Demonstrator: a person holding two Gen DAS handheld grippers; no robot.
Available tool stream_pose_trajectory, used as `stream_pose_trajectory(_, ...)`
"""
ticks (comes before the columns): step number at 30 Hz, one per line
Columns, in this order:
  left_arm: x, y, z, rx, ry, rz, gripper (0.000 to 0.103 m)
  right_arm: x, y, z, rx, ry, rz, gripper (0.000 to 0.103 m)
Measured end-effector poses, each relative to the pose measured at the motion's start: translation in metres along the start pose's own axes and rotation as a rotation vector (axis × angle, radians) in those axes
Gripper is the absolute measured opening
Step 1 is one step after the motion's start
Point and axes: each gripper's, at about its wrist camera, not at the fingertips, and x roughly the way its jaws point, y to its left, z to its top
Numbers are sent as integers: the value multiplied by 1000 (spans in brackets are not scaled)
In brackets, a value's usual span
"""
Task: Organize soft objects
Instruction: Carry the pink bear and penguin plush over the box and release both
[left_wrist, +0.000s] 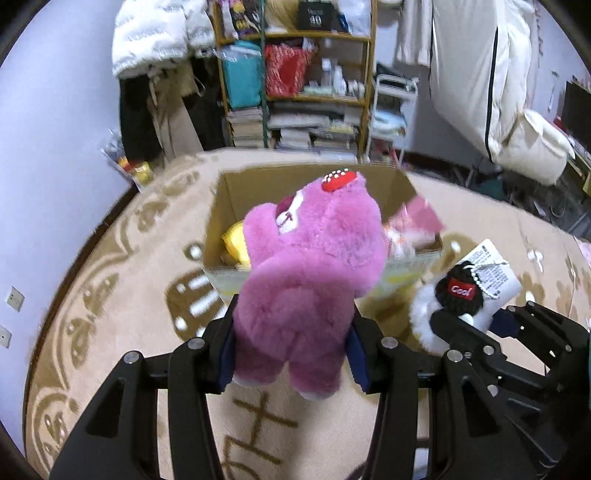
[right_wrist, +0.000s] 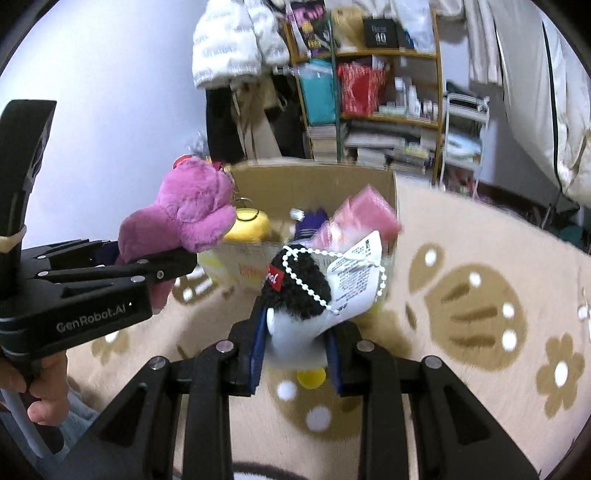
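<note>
Cardboard box (left_wrist: 413, 254) ahead holds yellow plush (left_wrist: 233, 242), pink packets (right_wrist: 364, 206).

Left gripper (left_wrist: 291, 354): my pads clamp the pink bear (left_wrist: 310, 273), held above the rug (left_wrist: 122, 295).
Box (left_wrist: 218, 221): open, behind the bear.
Right gripper (left_wrist: 469, 325): grips a white plush (left_wrist: 424, 317).

A plush bear (left_wrist: 310, 280) is held between the jaws of the left gripper (left_wrist: 291, 354), with an open cardboard box (left_wrist: 229, 199) just beyond it on the rug (left_wrist: 122, 280). To its right, a small plush toy (right_wrist: 295, 314) is clamped in the right gripper (right_wrist: 297, 354). Shelves (left_wrist: 295, 92) are placed behind the box.
</note>
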Motion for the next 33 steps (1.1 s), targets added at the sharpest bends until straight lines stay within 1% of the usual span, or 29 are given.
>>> stream_pose_trajectory(6,-9,9,21,-15,-75,36,48,-2,7,35,-31,-91,1,30)
stream_pose_trajectory(15,-4,14,53,4,-145,64,48,6,4,72,-69,-157,4,30)
stream_pose_trajectory(20,5,15,67,21,-173,82,48,12,3,84,-101,-189,12,30)
stream_pose_trajectory(26,30,26,69,-17,-141,84,49,35,-4,87,-98,-188,50,30)
stream_pose_trajectory(28,38,27,67,-26,-127,73,49,45,-7,86,-89,-180,71,30)
stream_pose_trajectory(30,48,27,65,-29,-106,68,49,59,-10,84,-77,-155,89,30)
stream_pose_trajectory(33,61,26,62,-16,-76,76,50,72,-12,79,-59,-125,93,30)
